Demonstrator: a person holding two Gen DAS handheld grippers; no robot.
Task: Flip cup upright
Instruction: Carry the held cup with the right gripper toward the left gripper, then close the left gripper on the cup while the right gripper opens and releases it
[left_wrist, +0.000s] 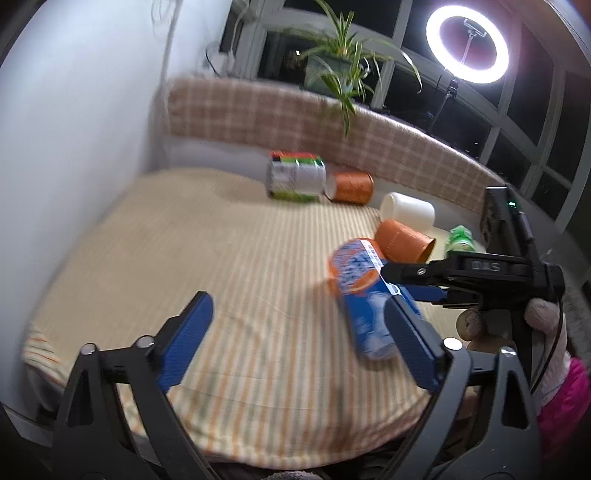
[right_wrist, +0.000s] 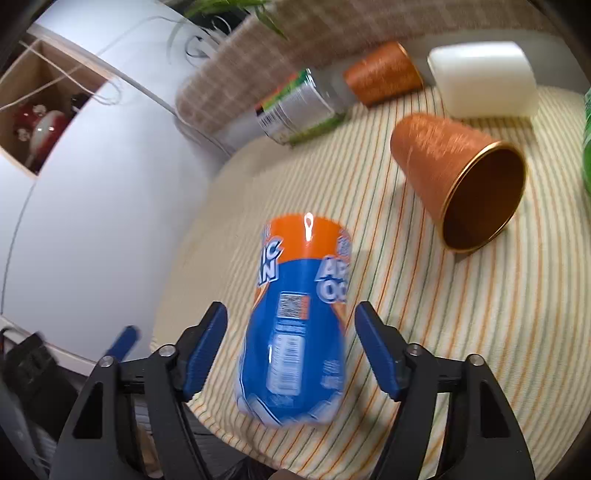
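A blue and orange cup (right_wrist: 295, 317) lies on its side on the striped cloth (right_wrist: 461, 332); it also shows in the left wrist view (left_wrist: 364, 295). My right gripper (right_wrist: 291, 347) is open, its blue fingers on either side of the cup with gaps; it shows from the side in the left wrist view (left_wrist: 410, 282). My left gripper (left_wrist: 299, 343) is open and empty, to the left of the cup, its right finger beside it.
An orange cup (right_wrist: 461, 184) lies on its side with its mouth to the right. Behind are a second orange cup (right_wrist: 384, 72), a white cup (right_wrist: 484, 79), a labelled jar (right_wrist: 299, 107) and a green bottle (left_wrist: 460, 240). A white wall (right_wrist: 92, 221) is at the left.
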